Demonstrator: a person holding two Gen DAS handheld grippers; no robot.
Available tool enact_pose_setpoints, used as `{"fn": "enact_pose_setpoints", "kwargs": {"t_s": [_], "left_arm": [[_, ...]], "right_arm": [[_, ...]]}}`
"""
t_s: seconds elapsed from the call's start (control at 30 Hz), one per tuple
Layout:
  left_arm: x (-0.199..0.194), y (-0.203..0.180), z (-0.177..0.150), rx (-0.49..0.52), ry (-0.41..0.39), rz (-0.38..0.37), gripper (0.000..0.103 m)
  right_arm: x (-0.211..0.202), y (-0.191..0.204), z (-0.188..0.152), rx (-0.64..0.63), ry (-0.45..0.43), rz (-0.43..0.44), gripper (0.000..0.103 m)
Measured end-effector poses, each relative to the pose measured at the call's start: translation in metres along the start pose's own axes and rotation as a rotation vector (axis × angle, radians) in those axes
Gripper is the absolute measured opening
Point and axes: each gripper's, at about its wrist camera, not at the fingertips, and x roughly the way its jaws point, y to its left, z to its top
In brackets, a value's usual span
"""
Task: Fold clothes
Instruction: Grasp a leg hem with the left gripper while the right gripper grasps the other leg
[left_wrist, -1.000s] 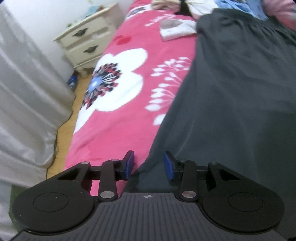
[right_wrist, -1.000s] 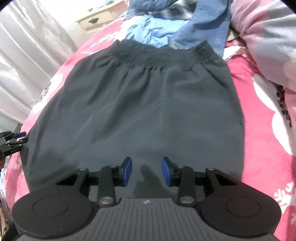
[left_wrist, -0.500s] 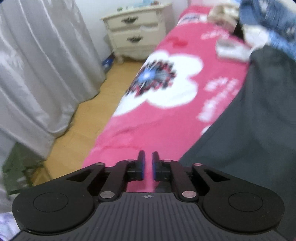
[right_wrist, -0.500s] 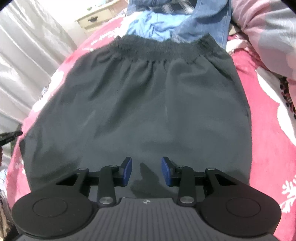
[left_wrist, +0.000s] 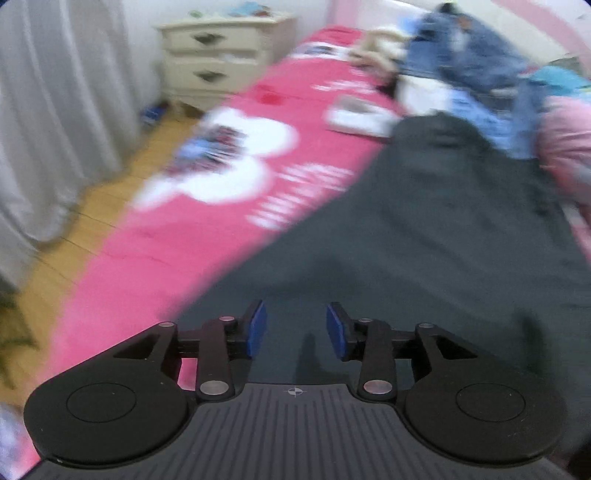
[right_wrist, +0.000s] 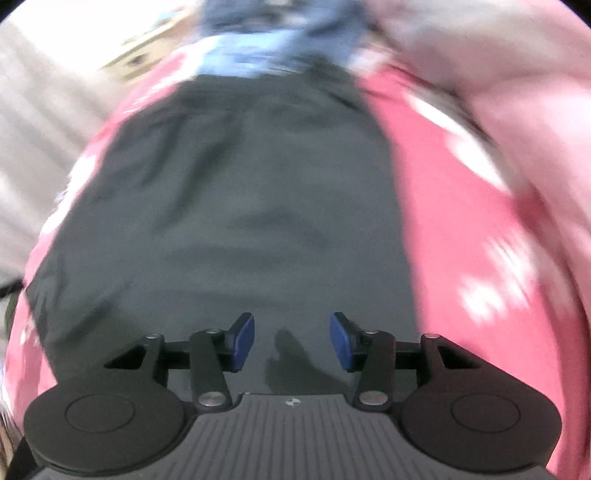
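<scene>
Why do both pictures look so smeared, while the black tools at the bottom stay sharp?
Motion blur: in the left wrist view the pink bedspread and nightstand streak; in the right wrist view the dark garment smears even more. Each hand-held gripper travels with its own camera, so it stays crisp.

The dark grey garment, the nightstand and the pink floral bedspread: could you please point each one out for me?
dark grey garment (right_wrist: 258, 206): right wrist view, middle of its spread cloth.
nightstand (left_wrist: 218, 55): left wrist view, its drawer front.
pink floral bedspread (left_wrist: 155, 254): left wrist view, bare pink part beside the garment.
</scene>
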Motion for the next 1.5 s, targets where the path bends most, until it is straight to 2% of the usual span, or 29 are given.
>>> {"fn": "enact_pose_setpoints", "kwargs": {"t_s": [0.13, 0.23, 0.33, 0.47, 0.63, 0.73, 1.0, 1.07, 1.1, 1.13, 1.17, 1.2, 1.3, 1.4, 1.5], "left_arm": [[0.002, -0.063, -0.023, -0.066, 0.179, -0.256, 0.039], [0.012, -0.115, -0.041, -0.090, 0.290, -0.365, 0.038], [0.027, -0.157, -0.056, -0.105, 0.387, -0.435, 0.038], [0.041, -0.191, -0.070, -0.058, 0.401, -0.387, 0.038], [0.054, -0.198, -0.087, -0.112, 0.442, -0.361, 0.037], [0.066, -0.195, -0.100, -0.138, 0.501, -0.355, 0.033], [0.056, -0.182, -0.109, -0.167, 0.459, -0.389, 0.030], [0.053, -0.183, -0.111, -0.153, 0.451, -0.391, 0.023], [0.052, -0.184, -0.112, -0.145, 0.447, -0.388, 0.016], [0.053, -0.185, -0.114, -0.139, 0.444, -0.380, 0.010], [0.051, -0.185, -0.115, -0.135, 0.436, -0.383, 0.007], [0.049, -0.184, -0.115, -0.131, 0.428, -0.386, 0.002], [0.044, -0.190, -0.116, -0.118, 0.419, -0.406, 0.000], [0.041, -0.192, -0.116, -0.162, 0.456, -0.480, 0.000], [0.041, -0.198, -0.118, -0.160, 0.482, -0.518, 0.000]], "right_arm": [[-0.021, -0.051, -0.047, 0.194, 0.005, -0.072, 0.052], [-0.031, -0.072, -0.074, 0.271, 0.010, -0.065, 0.054], [-0.032, -0.082, -0.089, 0.291, 0.018, -0.055, 0.054], [-0.034, -0.088, -0.097, 0.303, 0.014, -0.010, 0.054], [-0.031, -0.090, -0.102, 0.289, 0.022, 0.047, 0.054], [-0.024, -0.087, -0.101, 0.270, 0.044, 0.062, 0.054], [-0.019, -0.079, -0.102, 0.227, 0.061, 0.102, 0.050], [-0.014, -0.074, -0.104, 0.190, 0.079, 0.078, 0.043], [-0.012, -0.071, -0.105, 0.166, 0.086, 0.052, 0.033], [-0.010, -0.067, -0.105, 0.143, 0.089, 0.021, 0.015], [-0.010, -0.065, -0.105, 0.126, 0.091, -0.007, 0.005], [-0.011, -0.065, -0.104, 0.128, 0.092, -0.024, 0.003], [-0.022, -0.067, -0.103, 0.151, 0.071, -0.045, 0.002], [-0.038, -0.071, -0.103, 0.150, 0.045, -0.086, 0.001], [-0.047, -0.080, -0.104, 0.158, 0.048, -0.114, 0.001]]}}
